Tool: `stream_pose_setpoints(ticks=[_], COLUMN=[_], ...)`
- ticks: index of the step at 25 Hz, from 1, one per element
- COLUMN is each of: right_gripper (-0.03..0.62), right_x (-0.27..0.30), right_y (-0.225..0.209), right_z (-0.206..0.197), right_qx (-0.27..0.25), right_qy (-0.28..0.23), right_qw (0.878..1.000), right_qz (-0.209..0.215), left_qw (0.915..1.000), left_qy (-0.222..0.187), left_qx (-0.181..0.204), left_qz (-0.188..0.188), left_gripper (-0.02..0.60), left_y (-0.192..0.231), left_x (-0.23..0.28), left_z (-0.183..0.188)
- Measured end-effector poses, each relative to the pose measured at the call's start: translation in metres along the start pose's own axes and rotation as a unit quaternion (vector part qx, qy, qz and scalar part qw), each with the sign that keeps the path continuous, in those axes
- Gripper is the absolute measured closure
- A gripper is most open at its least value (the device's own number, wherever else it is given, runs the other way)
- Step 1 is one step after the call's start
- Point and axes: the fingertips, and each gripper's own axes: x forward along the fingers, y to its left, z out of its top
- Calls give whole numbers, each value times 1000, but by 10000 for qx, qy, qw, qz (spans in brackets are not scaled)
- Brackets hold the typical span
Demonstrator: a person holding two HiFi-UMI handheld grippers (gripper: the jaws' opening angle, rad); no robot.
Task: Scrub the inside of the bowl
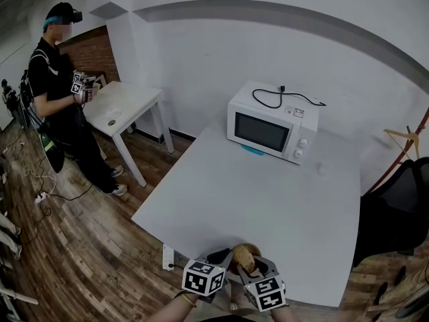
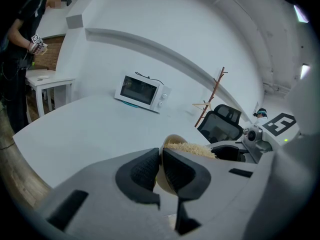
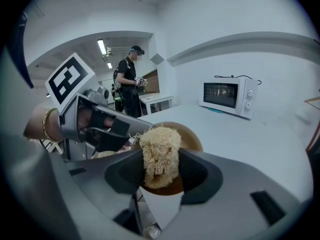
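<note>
A tan bowl [image 1: 245,255] with a brown inside hangs tilted over the near edge of the white table [image 1: 268,200]. My left gripper [image 1: 224,256] is shut on the bowl's rim [image 2: 172,142], one pad inside and one outside. My right gripper [image 1: 259,268] is shut on a pale straw-coloured fibre scrubber [image 3: 159,151]. The scrubber sits in the bowl's mouth [image 3: 189,136], against its brown inside. In the left gripper view the scrubber's fibres [image 2: 191,148] show just over the rim. The left gripper's fingers [image 3: 107,131] reach in from the left in the right gripper view.
A white microwave [image 1: 271,123] with a black cord on top stands at the table's far side. A small white object [image 1: 322,170] lies near it. A black office chair [image 1: 395,206] is at the right. A person [image 1: 60,92] stands by a small white table [image 1: 124,109] far left.
</note>
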Motion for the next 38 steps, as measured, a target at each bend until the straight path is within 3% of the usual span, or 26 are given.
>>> stream_pose_setpoints(ticks=[21, 38], right_gripper=[408, 408], right_x=[-6, -1], right_y=[17, -10], right_z=[-14, -11], right_qx=[-331, -396], right_qy=[371, 565], right_qw=[9977, 9974], right_qz=[462, 200], left_qw=[9998, 9995], left_qy=[4, 59], left_qx=[114, 251], left_qz=[131, 177], left_gripper=[546, 546], left_y=[7, 11], left_x=[-3, -4], left_z=[-2, -4])
